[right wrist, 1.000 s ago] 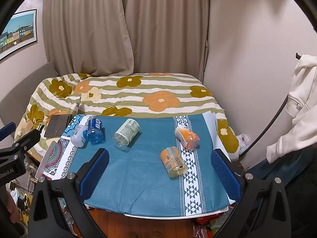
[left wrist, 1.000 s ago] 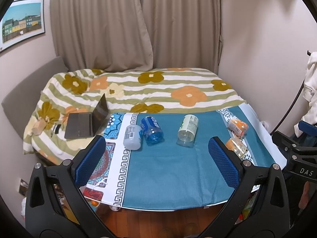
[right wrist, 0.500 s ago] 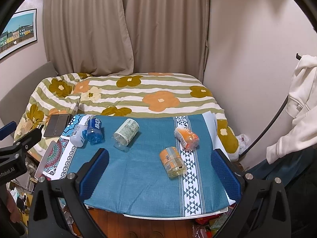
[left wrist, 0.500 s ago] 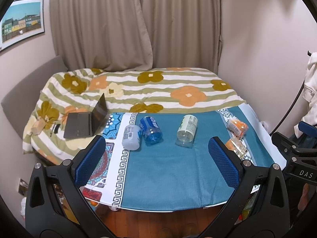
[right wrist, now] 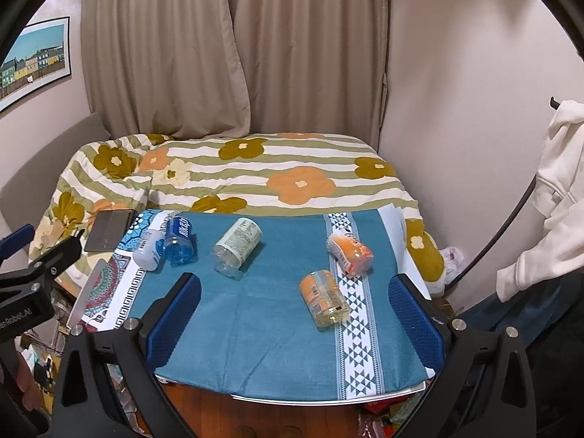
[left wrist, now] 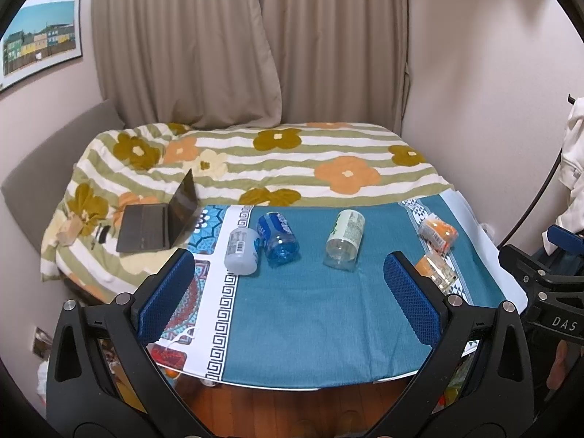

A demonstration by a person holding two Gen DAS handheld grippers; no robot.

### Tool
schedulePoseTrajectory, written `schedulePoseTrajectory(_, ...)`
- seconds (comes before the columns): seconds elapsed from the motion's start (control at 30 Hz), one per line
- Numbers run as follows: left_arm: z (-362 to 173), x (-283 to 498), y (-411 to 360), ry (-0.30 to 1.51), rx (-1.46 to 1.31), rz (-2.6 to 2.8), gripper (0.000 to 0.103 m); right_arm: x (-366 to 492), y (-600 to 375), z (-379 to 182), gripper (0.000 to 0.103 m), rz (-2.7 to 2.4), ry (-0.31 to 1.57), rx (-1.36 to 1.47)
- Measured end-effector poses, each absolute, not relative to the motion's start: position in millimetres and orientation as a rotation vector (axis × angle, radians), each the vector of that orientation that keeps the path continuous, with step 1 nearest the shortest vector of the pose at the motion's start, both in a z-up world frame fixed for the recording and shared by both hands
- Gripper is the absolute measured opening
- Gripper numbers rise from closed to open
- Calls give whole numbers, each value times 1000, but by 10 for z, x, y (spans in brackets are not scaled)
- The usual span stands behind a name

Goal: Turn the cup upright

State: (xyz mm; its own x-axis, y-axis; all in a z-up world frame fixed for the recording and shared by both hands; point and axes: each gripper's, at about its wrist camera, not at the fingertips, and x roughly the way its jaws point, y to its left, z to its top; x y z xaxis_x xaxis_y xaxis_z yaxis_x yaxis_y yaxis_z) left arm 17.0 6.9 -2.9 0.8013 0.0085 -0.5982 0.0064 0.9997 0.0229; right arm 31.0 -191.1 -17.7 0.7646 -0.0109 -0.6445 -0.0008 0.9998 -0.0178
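Beyond the desk (left wrist: 328,328) stood a bed (left wrist: 255,160) under a striped, flowered cover, with an open laptop (left wrist: 160,219) lying on it just off the desk's far left corner. The desk itself wore a teal cloth (right wrist: 255,310) with patterned bands, and five cups lay tipped on their sides on that cloth. Toward the desk's left end a white cup (left wrist: 241,251) and a blue cup (left wrist: 278,239) rested touching each other. Near the desk's middle lay a clear cup with a pale green label (left wrist: 345,239), its open mouth turned toward the near edge. At the desk's right end, on the white patterned band, lay two orange-labelled cups, one farther back (right wrist: 351,252) and one nearer (right wrist: 324,298), close together but apart. The left claw (left wrist: 292,292) hung above the desk's near edge with its blue pads spread wide, holding nothing. The right claw (right wrist: 297,315) hung likewise over the near edge, pads wide apart and empty.
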Motion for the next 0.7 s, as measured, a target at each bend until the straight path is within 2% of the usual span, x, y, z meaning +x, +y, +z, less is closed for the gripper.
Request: schedulePoseTrajectory(0.7, -58, 184, 94, 650, 16, -3, 103, 299, -1873, -188, 102, -2, 702, -23)
